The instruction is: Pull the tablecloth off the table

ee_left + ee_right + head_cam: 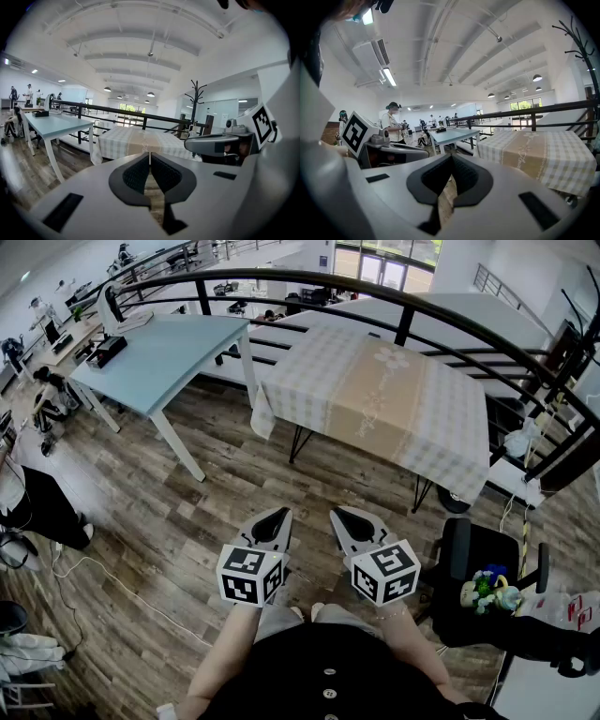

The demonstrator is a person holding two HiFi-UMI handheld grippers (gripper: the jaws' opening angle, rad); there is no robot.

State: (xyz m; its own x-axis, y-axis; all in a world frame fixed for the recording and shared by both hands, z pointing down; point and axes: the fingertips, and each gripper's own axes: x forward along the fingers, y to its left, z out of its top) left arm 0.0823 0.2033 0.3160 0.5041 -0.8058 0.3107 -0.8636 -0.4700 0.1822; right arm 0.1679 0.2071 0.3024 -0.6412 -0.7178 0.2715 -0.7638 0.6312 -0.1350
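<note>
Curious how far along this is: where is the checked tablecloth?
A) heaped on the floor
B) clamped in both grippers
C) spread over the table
C: the checked tablecloth covers its table, and the left gripper and right gripper are shut on nothing, short of it.

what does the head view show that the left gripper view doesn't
Head view only: the cube on the left gripper, the toys on the chair, the person's lap. Left gripper view only: the coat rack and ceiling lamps. Both: the spread tablecloth, the blue table, the railing, the right gripper.
</note>
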